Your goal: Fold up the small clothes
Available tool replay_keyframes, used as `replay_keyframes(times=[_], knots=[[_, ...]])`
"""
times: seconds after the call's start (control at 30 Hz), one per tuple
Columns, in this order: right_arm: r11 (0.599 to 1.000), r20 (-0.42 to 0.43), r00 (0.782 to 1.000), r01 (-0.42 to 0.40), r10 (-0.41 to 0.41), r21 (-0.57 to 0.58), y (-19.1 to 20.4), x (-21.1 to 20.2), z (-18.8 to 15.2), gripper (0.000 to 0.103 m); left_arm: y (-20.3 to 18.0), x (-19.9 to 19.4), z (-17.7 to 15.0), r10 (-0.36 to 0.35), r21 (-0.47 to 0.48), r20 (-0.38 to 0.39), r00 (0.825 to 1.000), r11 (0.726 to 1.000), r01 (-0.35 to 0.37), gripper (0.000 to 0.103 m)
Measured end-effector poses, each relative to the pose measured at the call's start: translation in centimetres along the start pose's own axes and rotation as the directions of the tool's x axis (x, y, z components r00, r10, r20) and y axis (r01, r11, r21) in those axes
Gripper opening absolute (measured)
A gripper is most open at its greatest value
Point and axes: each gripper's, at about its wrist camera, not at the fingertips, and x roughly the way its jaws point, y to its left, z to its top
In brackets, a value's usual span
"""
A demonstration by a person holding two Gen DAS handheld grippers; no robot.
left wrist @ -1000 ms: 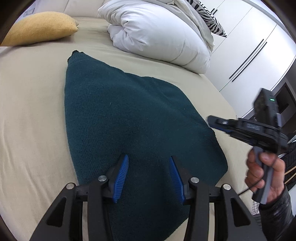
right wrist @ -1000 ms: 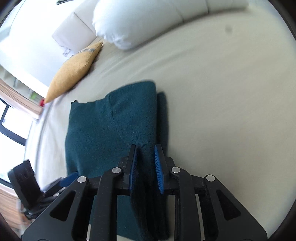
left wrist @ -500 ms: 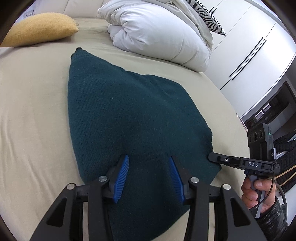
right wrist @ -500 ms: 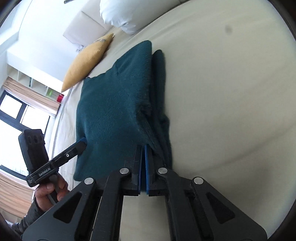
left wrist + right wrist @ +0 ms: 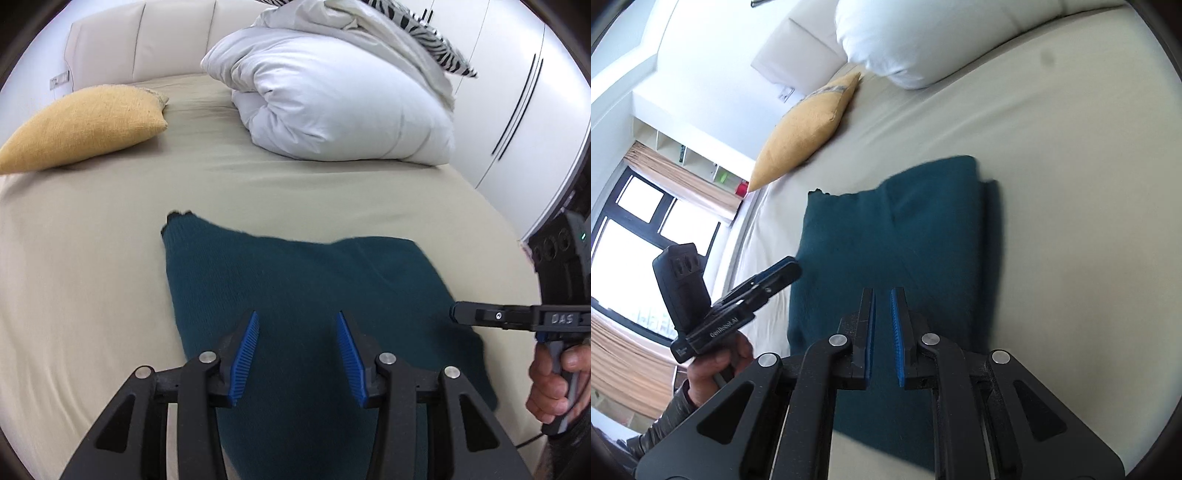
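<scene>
A dark teal knitted garment lies folded flat on the beige bed sheet; it also shows in the right wrist view, with a doubled fold along its right edge. My left gripper is open and empty, hovering over the garment's near part. My right gripper is slightly open with nothing between its blue pads, above the garment's near edge. The right gripper shows at the garment's right edge in the left view. The left gripper shows at the left of the right view.
A yellow cushion lies at the far left of the bed. A rolled white duvet sits at the head. White wardrobe doors stand to the right. A window is beyond the bed's left side.
My right gripper was shut on the garment's edge and has let go, its jaws now slightly apart. Both grippers have pulled back and lifted; the garment lies flatter.
</scene>
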Motion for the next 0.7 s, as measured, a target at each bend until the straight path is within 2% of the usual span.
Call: replay_keyframes(times=[0.03, 0.13, 0.2, 0.27, 0.3, 0.33, 0.43, 0.53, 0.67, 0.7], knots=[[1.0, -0.008, 1.0, -0.009, 0.009, -0.005, 0.4, 1.2, 1.2, 0.01, 0.0, 1.1, 0.5, 0.028, 0.019, -0.018, 0.999, 0.999, -0.028, 0.047], [1.0, -0.027, 1.0, -0.015, 0.016, 0.022, 0.6, 3.9, 4.1, 0.01, 0.3, 4.2, 0.3, 0.035, 0.025, -0.105, 0.994, 0.999, -0.033, 0.052], [0.998, -0.059, 0.998, 0.006, -0.003, 0.057, -0.3, 5.6, 5.4, 0.01, 0.5, 4.9, 0.2, 0.025, 0.012, -0.1, 0.995, 1.0, -0.024, 0.058], [0.991, -0.091, 0.994, 0.072, -0.062, 0.111, -2.0, 7.3, 6.2, 0.006, 0.3, 5.4, 0.1, 0.038, 0.023, -0.098, 0.995, 0.999, -0.035, 0.059], [0.989, -0.092, 0.995, 0.05, -0.037, 0.138, -2.8, 7.7, 6.5, 0.003, 0.2, 5.6, 0.0, 0.045, 0.035, -0.095, 0.994, 0.999, -0.042, 0.059], [0.988, -0.081, 0.996, 0.039, -0.027, 0.148, -3.3, 7.9, 6.9, 0.0, 0.3, 5.9, -0.1, 0.047, 0.04, -0.095, 0.994, 0.998, -0.044, 0.059], [0.989, -0.046, 0.999, 0.023, -0.016, 0.147, -4.4, 8.1, 7.1, 0.0, 0.6, 6.3, 0.0, 0.035, 0.024, -0.105, 0.994, 0.999, -0.032, 0.06], [0.98, -0.009, 1.0, -0.027, 0.029, 0.196, -5.7, 7.9, 7.1, 0.0, 0.4, 6.5, -0.2, 0.037, 0.029, -0.107, 0.994, 0.999, -0.034, 0.062], [0.961, 0.105, 0.993, 0.021, -0.052, 0.276, -7.0, 6.1, 7.0, 0.0, 0.6, 6.6, -0.4, 0.019, 0.019, -0.104, 0.994, 1.0, -0.018, 0.063], [0.955, 0.127, 0.989, 0.031, -0.072, 0.296, -7.2, 5.5, 6.9, 0.004, 0.6, 6.5, -0.4, 0.018, 0.019, -0.105, 0.994, 1.0, -0.016, 0.063]])
